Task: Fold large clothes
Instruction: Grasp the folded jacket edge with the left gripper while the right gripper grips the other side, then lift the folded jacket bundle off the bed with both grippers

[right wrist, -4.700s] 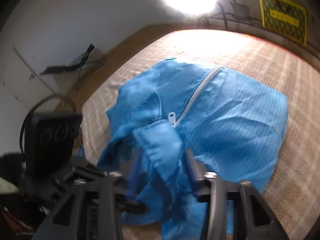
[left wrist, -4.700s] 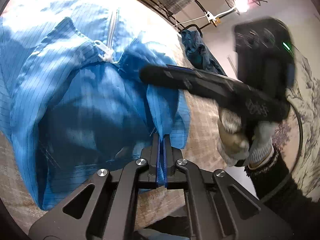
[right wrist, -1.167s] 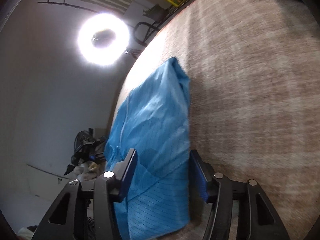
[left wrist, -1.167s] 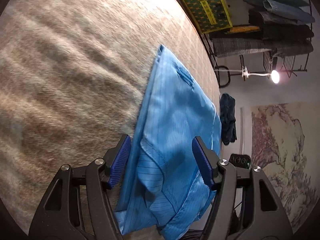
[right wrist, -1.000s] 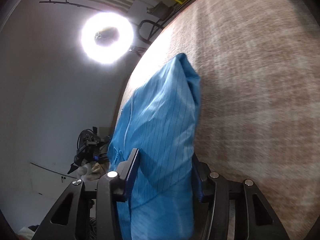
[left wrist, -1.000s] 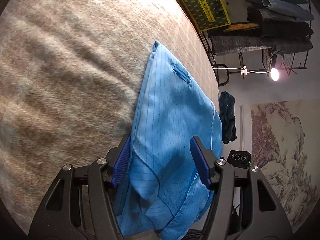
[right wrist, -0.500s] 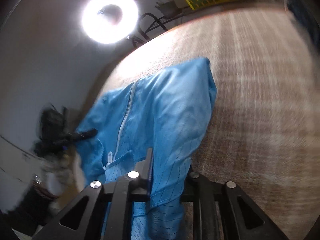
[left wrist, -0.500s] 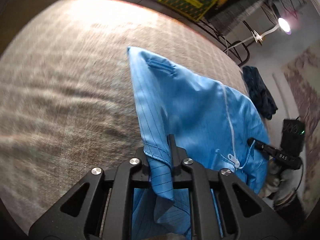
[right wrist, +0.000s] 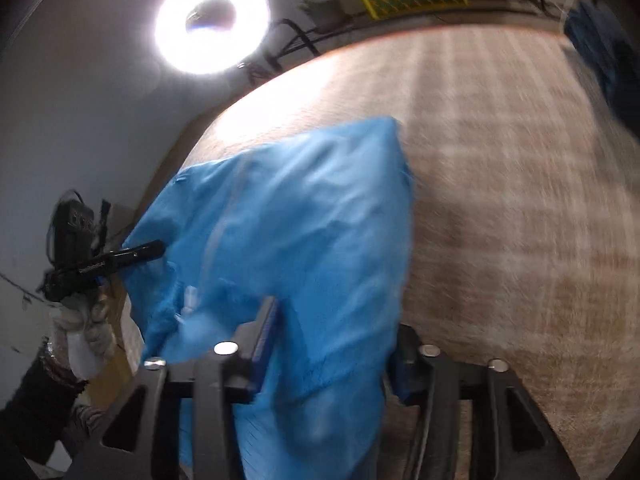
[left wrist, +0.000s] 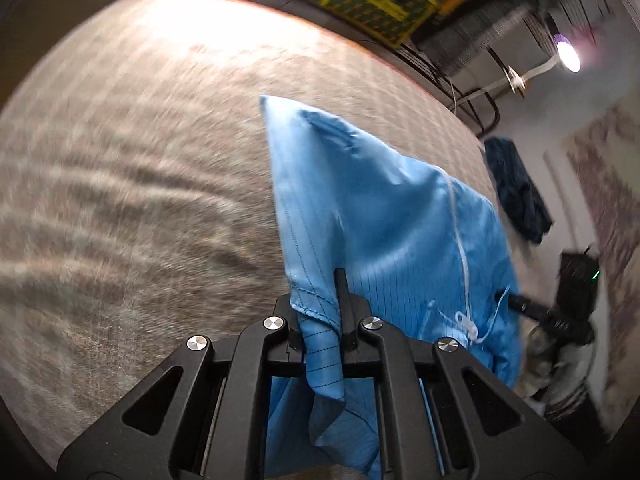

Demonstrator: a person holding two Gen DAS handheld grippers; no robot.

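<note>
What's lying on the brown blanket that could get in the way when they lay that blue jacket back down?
Nothing visible. The blue jacket is pinched in the left gripper, and the plaid blanket around it shows only bare fabric. The dark garment hangs off beyond the far edge.

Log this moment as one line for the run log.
stage: lifting fold edge | left gripper: shut on blue garment | right gripper: open around garment | surface: woven mat
</note>
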